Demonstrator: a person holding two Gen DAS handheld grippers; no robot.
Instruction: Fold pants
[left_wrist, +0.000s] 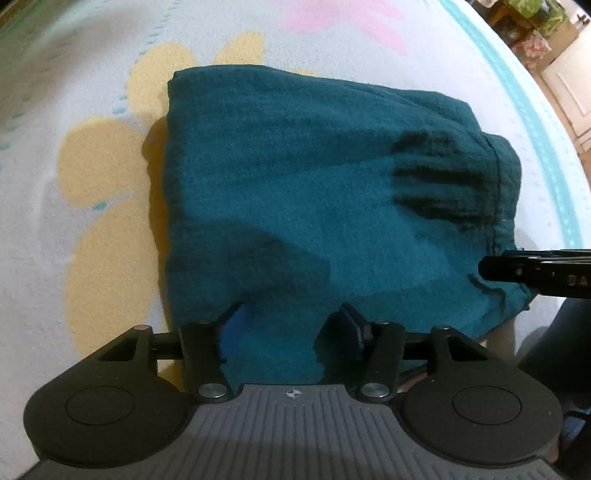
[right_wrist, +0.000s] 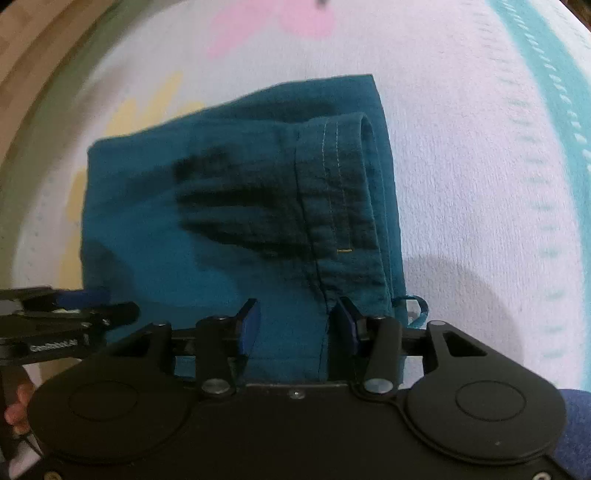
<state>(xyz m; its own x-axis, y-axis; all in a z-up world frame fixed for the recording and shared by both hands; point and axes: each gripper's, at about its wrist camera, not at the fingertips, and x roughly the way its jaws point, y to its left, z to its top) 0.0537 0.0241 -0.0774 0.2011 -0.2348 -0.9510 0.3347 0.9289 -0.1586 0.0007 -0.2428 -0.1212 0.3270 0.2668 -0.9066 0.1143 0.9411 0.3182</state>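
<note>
Folded teal pants (left_wrist: 314, 192) are laid on flowered blanket (left_wrist: 92, 258); left gripper (left_wrist: 291, 325) and right gripper (right_wrist: 295, 321) are held with jaws wide, gripping nothing.

i see the pants (left_wrist: 314, 192) in deep teal, with pale stitch lines and a small yellow stitch along the waistband (right_wrist: 343, 192). under them my view shows a white bedspread (left_wrist: 424, 66) printed with mustard-yellow petals, a pink flower and a turquoise border stripe with dashes. both grippers (left_wrist: 291, 328) (right_wrist: 295, 325) are black with blue pads.
</note>
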